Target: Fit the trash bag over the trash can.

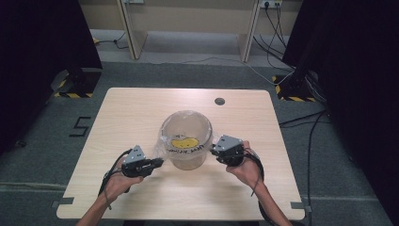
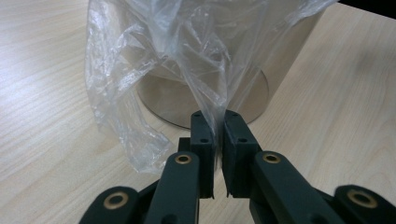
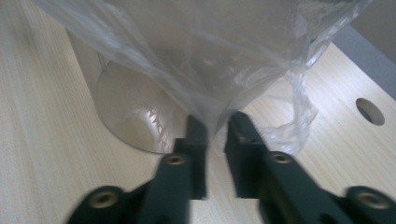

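A clear round container (image 1: 188, 160) stands mid-table, lined with a thin clear plastic bag (image 1: 161, 143) whose edge spills over the rim. A yellow mark (image 1: 183, 142) shows inside it. My left gripper (image 1: 160, 162) is at the container's left side. In the left gripper view its jaws are shut on a fold of the bag (image 2: 154, 70), in front of the container (image 2: 252, 93). My right gripper (image 1: 214, 149) is at the container's right side. In the right gripper view the bag (image 3: 224, 56) hangs down between its jaws, which pinch the film beside the container (image 3: 126, 112).
The light wooden table (image 1: 141, 108) has a small round hole (image 1: 219, 101) behind the container, seen again as the hole (image 3: 370, 111) in the right gripper view. Cables run over the floor at the right. Dark curtains stand on both sides, and desk legs at the back.
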A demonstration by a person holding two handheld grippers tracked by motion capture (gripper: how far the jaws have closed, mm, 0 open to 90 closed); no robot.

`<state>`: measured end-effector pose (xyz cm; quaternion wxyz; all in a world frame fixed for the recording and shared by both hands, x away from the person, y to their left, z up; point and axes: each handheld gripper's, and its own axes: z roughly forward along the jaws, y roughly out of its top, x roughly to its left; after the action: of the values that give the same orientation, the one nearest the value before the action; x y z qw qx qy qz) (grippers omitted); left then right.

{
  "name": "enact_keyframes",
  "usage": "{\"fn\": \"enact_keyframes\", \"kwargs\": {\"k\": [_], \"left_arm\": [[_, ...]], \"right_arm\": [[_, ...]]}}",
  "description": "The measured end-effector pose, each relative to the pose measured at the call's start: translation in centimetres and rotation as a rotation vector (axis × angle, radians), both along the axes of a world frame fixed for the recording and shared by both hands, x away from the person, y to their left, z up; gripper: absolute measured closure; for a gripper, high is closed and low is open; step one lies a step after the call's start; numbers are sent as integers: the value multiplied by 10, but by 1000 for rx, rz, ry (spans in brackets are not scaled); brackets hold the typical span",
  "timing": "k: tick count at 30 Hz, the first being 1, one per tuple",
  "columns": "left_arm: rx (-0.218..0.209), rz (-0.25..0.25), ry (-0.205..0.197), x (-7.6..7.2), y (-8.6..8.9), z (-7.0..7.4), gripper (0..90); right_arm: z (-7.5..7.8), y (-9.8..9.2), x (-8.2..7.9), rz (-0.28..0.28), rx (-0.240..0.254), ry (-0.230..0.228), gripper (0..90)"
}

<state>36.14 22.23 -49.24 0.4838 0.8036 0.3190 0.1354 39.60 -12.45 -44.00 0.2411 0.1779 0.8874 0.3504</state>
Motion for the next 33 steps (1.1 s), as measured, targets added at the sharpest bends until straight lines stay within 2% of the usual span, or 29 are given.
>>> {"fn": "enact_keyframes", "kwargs": {"k": [3,7,11,16,18,19,20,22,25,26,28,29,31,33], "left_arm": [[-5,0,-3,0,1,0,805],[3,8,-2,1,2,-2,808],[64,10,-26,4,-2,-6,845],[94,33,-11,9,-3,-14,850],[108,36,-8,10,-5,-15,819],[107,40,-5,9,-6,-15,819],[104,42,-4,8,-6,-14,753],[79,43,-2,4,-5,-11,655],[53,66,-10,-1,0,-5,531],[32,79,-1,-3,2,-3,471],[0,91,5,-9,6,1,444],[-13,92,2,-11,8,2,415],[-26,99,-7,-15,10,5,401],[-37,110,-13,-17,12,7,395]], "right_arm": [[0,-1,-4,5,-17,-7,900],[-7,-2,-12,18,-20,12,900],[-18,4,-17,21,-39,24,900],[-22,0,-18,-3,-16,56,887],[-22,-2,-18,-14,-11,58,866],[-21,-3,-18,-21,-1,70,828],[-20,-5,-19,-24,19,94,778],[-15,-10,-20,-49,57,112,654],[3,-22,-23,-110,134,122,510],[16,-29,-23,-145,188,133,433],[21,-31,-23,-159,207,137,406],[37,-35,-23,-181,259,125,362],[42,-36,-22,-179,277,129,355],[53,-35,-19,-173,315,145,319]]}}
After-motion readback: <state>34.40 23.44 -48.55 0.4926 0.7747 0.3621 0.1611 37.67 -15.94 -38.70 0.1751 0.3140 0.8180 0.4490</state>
